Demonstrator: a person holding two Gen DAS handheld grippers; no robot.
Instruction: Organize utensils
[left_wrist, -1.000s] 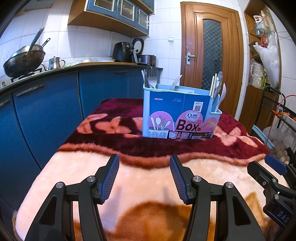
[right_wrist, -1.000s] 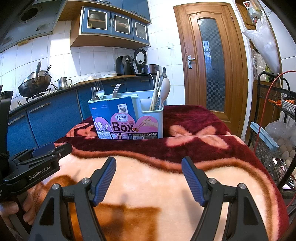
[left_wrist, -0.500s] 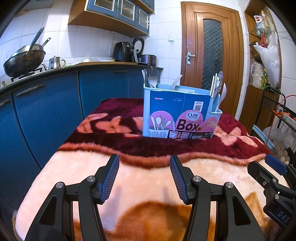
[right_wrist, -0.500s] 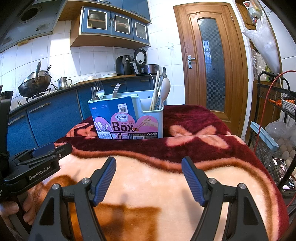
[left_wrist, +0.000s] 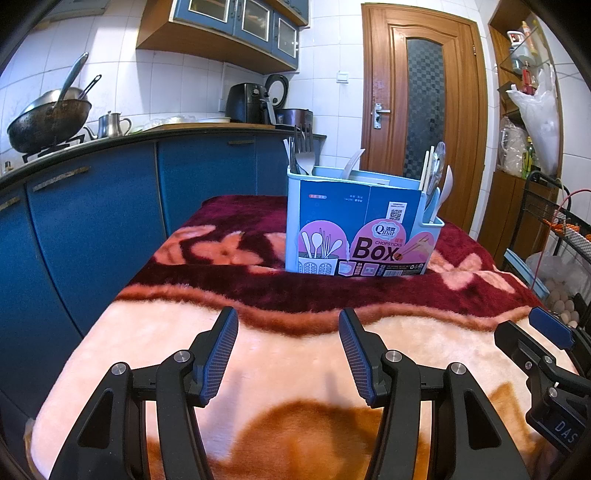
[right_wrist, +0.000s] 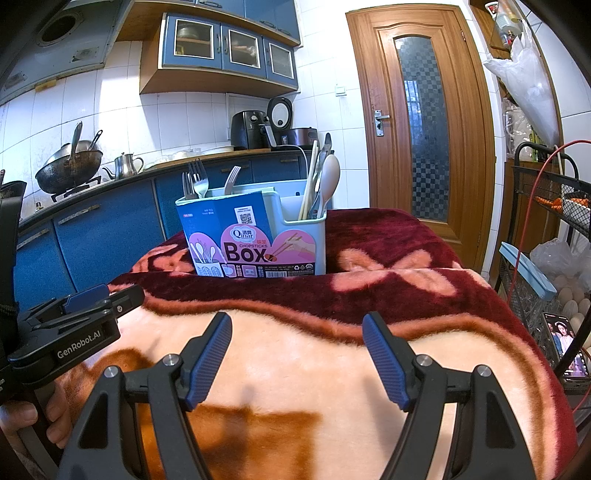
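A light blue utensil holder (left_wrist: 360, 225) with a "Box" label stands upright at the far middle of the blanket-covered table (left_wrist: 295, 354). It also shows in the right wrist view (right_wrist: 255, 232). Forks (right_wrist: 195, 182) stand in its left compartment. Chopsticks and spoons (right_wrist: 325, 181) stand in its right compartment. My left gripper (left_wrist: 288, 350) is open and empty, low over the near part of the blanket. My right gripper (right_wrist: 297, 354) is open and empty, beside it. Each gripper's body shows at the edge of the other view.
Blue kitchen cabinets (left_wrist: 110, 206) run along the left, with a wok (left_wrist: 48, 118) and kettle (left_wrist: 112, 123) on the counter. A wooden door (left_wrist: 421, 110) is behind. A black wire rack (right_wrist: 554, 236) with eggs and a phone stands at the right table edge.
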